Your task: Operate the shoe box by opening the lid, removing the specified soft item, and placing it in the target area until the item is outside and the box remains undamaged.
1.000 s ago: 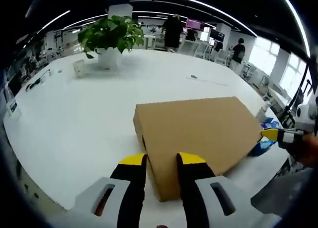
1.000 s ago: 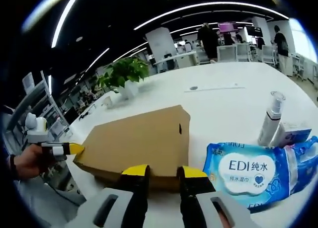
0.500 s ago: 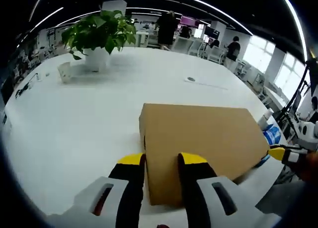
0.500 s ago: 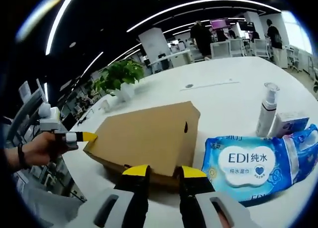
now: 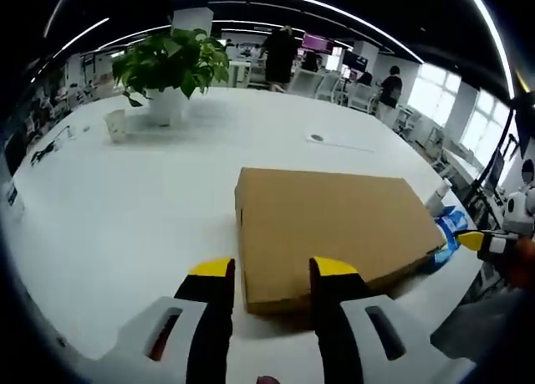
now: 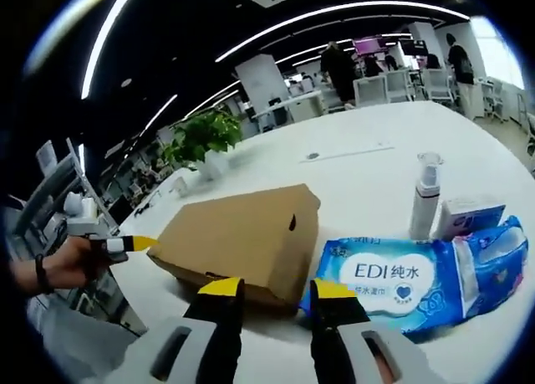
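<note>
A closed brown cardboard shoe box (image 5: 334, 225) lies flat on the white table (image 5: 125, 200). My left gripper (image 5: 263, 271) stands open at the box's near end, its yellow-tipped fingers (image 5: 213, 271) straddling the edge without touching. From the right gripper view the same box (image 6: 242, 233) lies ahead and left, and my right gripper (image 6: 272, 292) is open just short of its corner. The left gripper (image 6: 125, 244), held by a hand, shows at the box's far left end. At the box's far right end the right gripper's yellow tip (image 5: 472, 240) shows.
A blue pack of wet wipes (image 6: 410, 279) lies right of the box, with a white pump bottle (image 6: 425, 196) and a small white box (image 6: 468, 217) behind it. A potted plant (image 5: 167, 74) and a small cup (image 5: 115, 125) stand far back. People stand among desks beyond.
Both cameras have drawn back a little from the box. The fingers of both grippers stand slightly wider apart. The box lies as before, lid closed.
</note>
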